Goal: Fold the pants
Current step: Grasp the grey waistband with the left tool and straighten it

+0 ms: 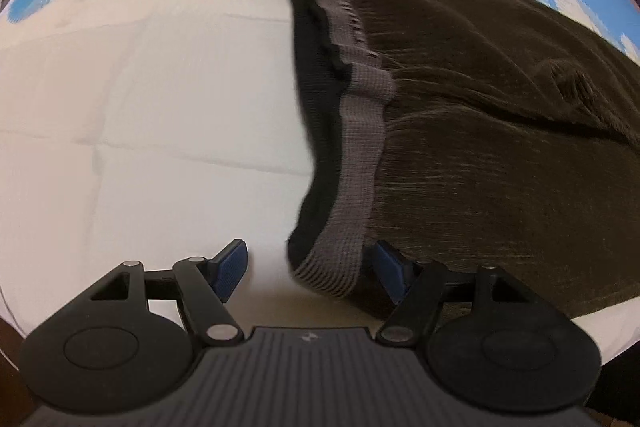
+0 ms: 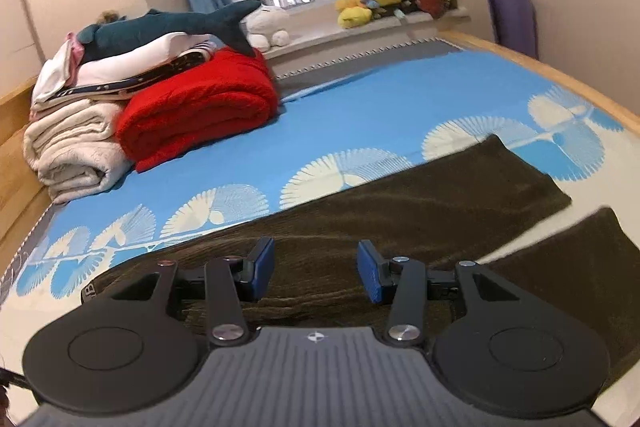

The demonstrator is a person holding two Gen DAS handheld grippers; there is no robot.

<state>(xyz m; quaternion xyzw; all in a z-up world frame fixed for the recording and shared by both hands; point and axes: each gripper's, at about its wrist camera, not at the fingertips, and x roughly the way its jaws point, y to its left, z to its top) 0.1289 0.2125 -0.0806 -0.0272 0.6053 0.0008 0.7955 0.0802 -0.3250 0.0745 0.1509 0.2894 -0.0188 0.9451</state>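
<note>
- dark pants (image 1: 500, 115) lie flat on the blue and white bedsheet (image 1: 160, 131).
- left gripper (image 1: 308, 267) spread wide around the waistband (image 1: 360, 131) corner, not pinching.
- right gripper (image 2: 316, 273) released, empty above the pants.

1. Bed (image 2: 360, 99), with a blue-and-white sheet, is carrying everything.
2. Dark pants (image 2: 400, 211) are lying flat, legs apart.
3. Red blanket (image 2: 200, 111) and cream blanket (image 2: 72, 147) are sitting folded, touching.
</note>
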